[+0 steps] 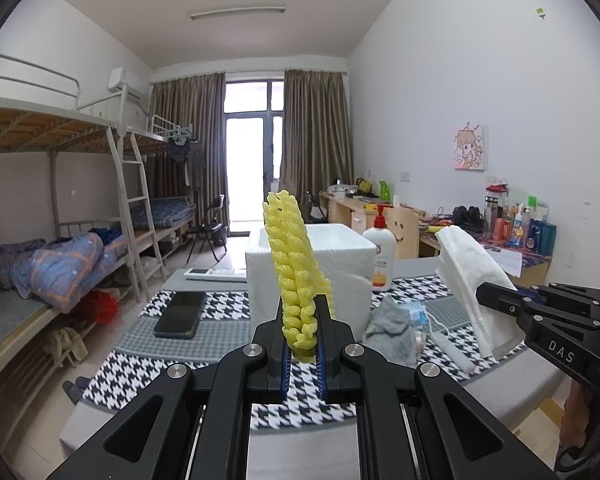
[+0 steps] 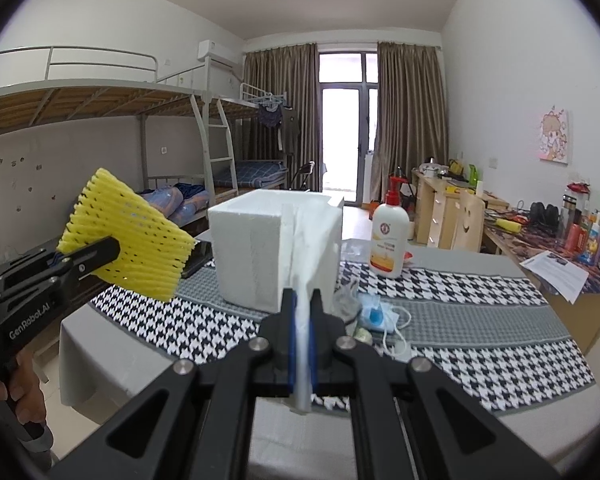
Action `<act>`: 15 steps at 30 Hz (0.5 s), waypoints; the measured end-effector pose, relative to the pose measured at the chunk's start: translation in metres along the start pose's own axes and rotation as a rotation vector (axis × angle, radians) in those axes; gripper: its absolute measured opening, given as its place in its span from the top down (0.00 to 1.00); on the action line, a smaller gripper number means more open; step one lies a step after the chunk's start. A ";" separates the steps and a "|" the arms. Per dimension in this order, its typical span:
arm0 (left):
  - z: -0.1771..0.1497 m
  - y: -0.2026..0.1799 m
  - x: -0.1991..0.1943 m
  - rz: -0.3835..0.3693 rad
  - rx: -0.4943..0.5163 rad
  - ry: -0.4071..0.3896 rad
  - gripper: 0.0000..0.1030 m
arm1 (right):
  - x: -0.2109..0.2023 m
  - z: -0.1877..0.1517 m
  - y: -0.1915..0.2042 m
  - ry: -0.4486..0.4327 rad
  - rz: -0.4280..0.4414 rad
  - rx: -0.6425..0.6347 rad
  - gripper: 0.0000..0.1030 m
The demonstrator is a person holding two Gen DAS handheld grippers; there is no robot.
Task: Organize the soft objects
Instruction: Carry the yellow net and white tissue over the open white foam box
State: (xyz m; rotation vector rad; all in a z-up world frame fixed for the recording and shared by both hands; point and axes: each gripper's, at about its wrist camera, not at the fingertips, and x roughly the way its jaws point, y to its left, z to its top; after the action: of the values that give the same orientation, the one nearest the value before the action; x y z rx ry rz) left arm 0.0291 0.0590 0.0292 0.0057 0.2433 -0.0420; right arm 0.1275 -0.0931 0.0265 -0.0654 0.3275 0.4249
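We hold two hand-held grippers above a surface [image 2: 480, 312] covered with a houndstooth cloth. The left hand-held gripper [image 1: 300, 316] is clenched on a yellow foam fruit net [image 1: 294, 264], which stands upright from its jaws. The right hand-held gripper [image 2: 303, 308] is clenched on a folded white foam sheet [image 2: 300, 256], raised in front of a white polystyrene box [image 2: 260, 248]. A lotion pump bottle [image 2: 389, 236] stands just beside the box, and a black phone [image 1: 181, 314] lies to its left.
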 end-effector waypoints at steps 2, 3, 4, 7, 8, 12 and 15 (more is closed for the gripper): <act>0.004 0.002 0.006 0.004 -0.001 -0.001 0.90 | 0.006 0.005 -0.001 -0.001 0.001 -0.002 0.93; 0.007 0.003 0.010 0.004 -0.004 0.000 0.90 | 0.009 0.008 -0.001 0.001 0.002 -0.004 0.93; 0.009 0.005 0.013 0.005 -0.005 0.001 0.90 | 0.013 0.011 -0.003 0.004 0.003 -0.005 0.93; 0.015 0.008 0.024 0.007 -0.008 0.010 0.90 | 0.023 0.019 -0.005 0.012 0.007 -0.005 0.93; 0.017 0.009 0.028 0.009 -0.010 0.016 0.90 | 0.026 0.021 -0.006 0.014 0.007 -0.004 0.93; 0.026 0.014 0.043 0.014 -0.013 0.034 0.90 | 0.037 0.031 -0.009 0.019 0.009 -0.001 0.93; 0.037 0.016 0.052 0.022 -0.012 0.029 0.90 | 0.043 0.039 -0.010 0.016 0.009 -0.002 0.93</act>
State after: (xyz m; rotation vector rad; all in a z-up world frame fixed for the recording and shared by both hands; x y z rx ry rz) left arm 0.0890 0.0727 0.0521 -0.0030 0.2722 -0.0186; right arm 0.1802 -0.0805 0.0491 -0.0695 0.3427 0.4338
